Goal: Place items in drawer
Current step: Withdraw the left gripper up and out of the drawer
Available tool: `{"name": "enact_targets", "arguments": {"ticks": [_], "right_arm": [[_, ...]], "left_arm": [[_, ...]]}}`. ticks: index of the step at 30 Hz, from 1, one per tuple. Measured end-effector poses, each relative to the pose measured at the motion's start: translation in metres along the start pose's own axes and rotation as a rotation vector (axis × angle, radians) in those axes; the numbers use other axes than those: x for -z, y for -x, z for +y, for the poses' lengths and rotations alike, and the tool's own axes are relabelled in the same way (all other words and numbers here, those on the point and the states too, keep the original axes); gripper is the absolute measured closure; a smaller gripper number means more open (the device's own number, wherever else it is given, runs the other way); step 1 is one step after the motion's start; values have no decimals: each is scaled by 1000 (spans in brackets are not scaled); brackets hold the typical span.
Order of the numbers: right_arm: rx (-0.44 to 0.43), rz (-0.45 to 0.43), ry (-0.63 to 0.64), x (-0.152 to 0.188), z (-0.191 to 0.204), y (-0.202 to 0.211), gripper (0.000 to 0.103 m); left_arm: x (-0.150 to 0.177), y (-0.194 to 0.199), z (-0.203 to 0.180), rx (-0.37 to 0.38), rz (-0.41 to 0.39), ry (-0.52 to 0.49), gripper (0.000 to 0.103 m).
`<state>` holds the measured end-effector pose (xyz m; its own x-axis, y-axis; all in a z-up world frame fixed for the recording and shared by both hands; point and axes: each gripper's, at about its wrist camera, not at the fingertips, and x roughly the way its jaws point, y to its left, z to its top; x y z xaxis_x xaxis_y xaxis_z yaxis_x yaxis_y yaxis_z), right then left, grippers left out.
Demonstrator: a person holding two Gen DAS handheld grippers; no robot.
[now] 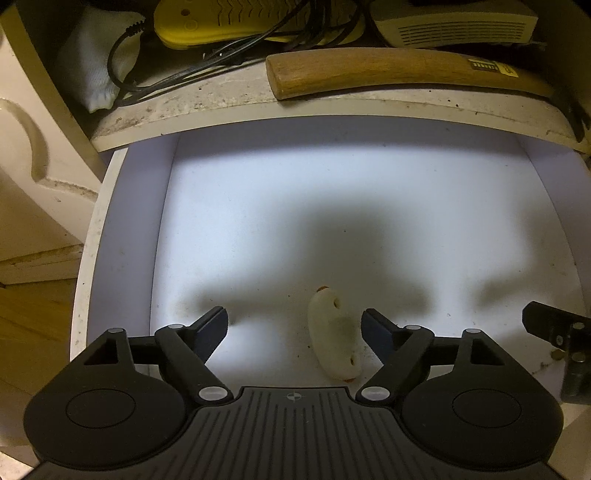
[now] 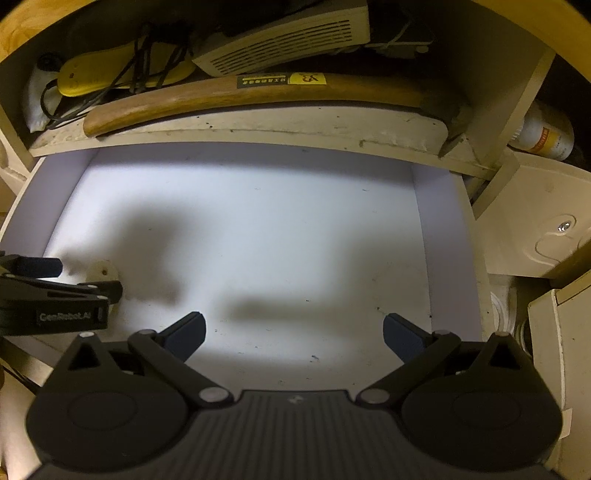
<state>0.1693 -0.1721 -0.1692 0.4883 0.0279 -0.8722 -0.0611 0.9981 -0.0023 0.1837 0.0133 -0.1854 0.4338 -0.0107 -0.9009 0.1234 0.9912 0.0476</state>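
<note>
An open white drawer (image 1: pixel 122 236) lies below both grippers; it also shows in the right wrist view (image 2: pixel 424 221). A small white plastic item (image 1: pixel 334 334) with holes and an orange tip lies on the drawer floor. My left gripper (image 1: pixel 293 325) is open, its jaws spread either side of the item, not touching it. In the right wrist view the item (image 2: pixel 101 273) shows at far left behind the left gripper (image 2: pixel 77 277). My right gripper (image 2: pixel 293 332) is open and empty above the drawer floor; part of it shows at the right edge of the left wrist view (image 1: pixel 546 325).
A shelf above the drawer holds a wooden-handled hammer (image 1: pixel 388 72), a yellow power strip (image 1: pixel 221 22) with black cables, a white cloth (image 1: pixel 96 62) and a beige vented box (image 2: pixel 288 40). A white bottle (image 2: pixel 546 136) lies at the right. A cabinet door (image 1: pixel 22 155) stands to the left.
</note>
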Motion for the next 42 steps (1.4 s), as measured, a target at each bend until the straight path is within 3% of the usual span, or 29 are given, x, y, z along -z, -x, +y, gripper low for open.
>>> {"name": "enact_targets", "arguments": {"ticks": [6,10,29,42], "right_arm": [[6,-1,-7,0,-2,1,0],[6,-6,-14,0,-2,4,0],[19,-43,-24,3,-10,34,0],[20,-91,-27,12,-12,67,0]], "left_arm": [[-11,0,-5,0,-3,7,13],[-8,5,-6,-10,-15,-3,2],[-3,52,-9,6,-121,13,2],[15,106,-19,-8,-209,18,2]]}}
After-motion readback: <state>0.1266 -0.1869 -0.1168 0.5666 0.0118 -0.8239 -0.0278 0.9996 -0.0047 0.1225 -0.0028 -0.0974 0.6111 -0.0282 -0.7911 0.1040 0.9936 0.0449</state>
